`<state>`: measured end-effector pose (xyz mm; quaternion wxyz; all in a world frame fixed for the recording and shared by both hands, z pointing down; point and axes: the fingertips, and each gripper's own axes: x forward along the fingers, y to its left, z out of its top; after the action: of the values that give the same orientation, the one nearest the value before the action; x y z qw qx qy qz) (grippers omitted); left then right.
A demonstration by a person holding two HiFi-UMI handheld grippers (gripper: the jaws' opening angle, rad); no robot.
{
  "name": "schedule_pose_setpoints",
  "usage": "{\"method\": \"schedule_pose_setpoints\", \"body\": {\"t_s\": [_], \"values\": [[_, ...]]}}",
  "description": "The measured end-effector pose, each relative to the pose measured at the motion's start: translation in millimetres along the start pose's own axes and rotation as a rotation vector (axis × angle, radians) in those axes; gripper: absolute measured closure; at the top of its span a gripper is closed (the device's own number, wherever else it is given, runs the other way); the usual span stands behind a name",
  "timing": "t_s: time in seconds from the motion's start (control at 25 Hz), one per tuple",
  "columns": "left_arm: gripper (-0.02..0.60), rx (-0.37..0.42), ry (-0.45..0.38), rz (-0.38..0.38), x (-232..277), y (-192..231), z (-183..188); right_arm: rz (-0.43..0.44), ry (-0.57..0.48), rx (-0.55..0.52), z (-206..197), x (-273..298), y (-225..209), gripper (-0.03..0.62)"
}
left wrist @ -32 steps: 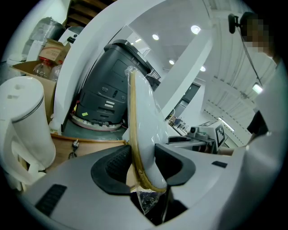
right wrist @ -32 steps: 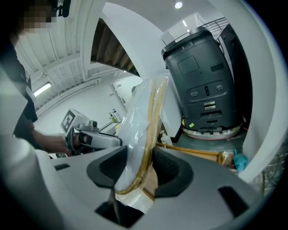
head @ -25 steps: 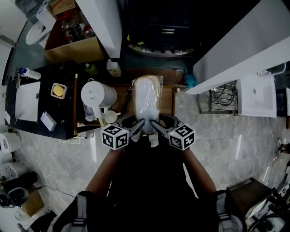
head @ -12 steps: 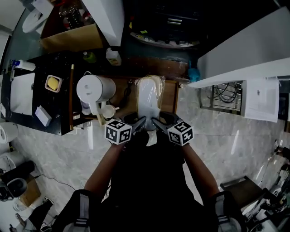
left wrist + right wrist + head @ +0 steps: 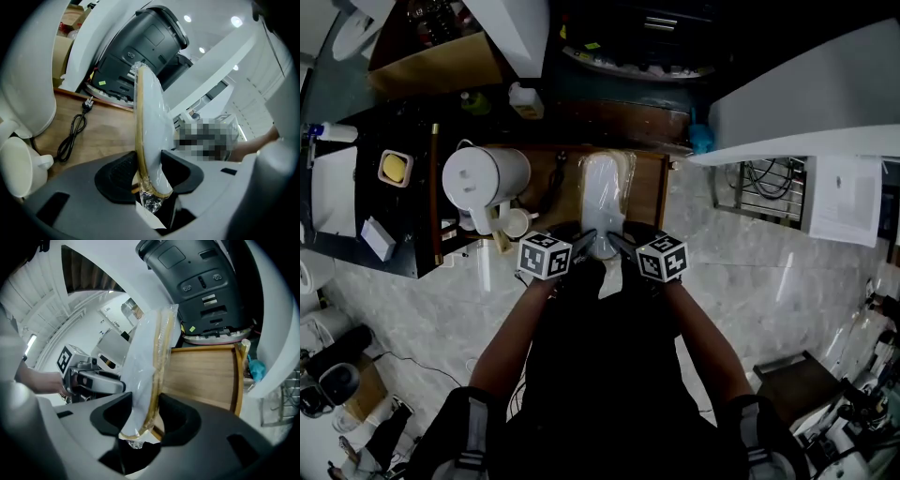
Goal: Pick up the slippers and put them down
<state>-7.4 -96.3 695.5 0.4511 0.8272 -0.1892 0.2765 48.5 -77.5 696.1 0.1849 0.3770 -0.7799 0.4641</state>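
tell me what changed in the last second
The left gripper and right gripper lowered the slippers together toward the tray. Both stayed shut on the slippers' near end. The kettle and cup did not move.

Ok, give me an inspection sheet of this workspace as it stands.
Surface: wooden top with a raised rim on its right side.
Job's things: slippers, white, wrapped in clear plastic, held lengthwise over the wood.
Clutter: white jug and cup to the left of the slippers.
Grippers: left gripper and right gripper each clamped on the slippers' near end.
Cables: black power cord loose on the wood, left of the slippers.
Surroundings: dark appliance beyond; marble floor.
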Motion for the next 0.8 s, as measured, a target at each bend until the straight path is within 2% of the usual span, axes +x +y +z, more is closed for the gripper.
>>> {"method": "schedule_pose_setpoints", "body": {"t_s": [0.48,0.8], "values": [[0.413,-0.03,0.097,0.013,30.8,38.7,-21.8,0.006,0.099,0.05,-24.3,38.2,-27.9,0.408],[0.413,-0.067,0.121,0.019,51.2,50.3,-28.7,-0.004,0.099,0.124,-35.7,48.4,-45.8,0.408]]}}
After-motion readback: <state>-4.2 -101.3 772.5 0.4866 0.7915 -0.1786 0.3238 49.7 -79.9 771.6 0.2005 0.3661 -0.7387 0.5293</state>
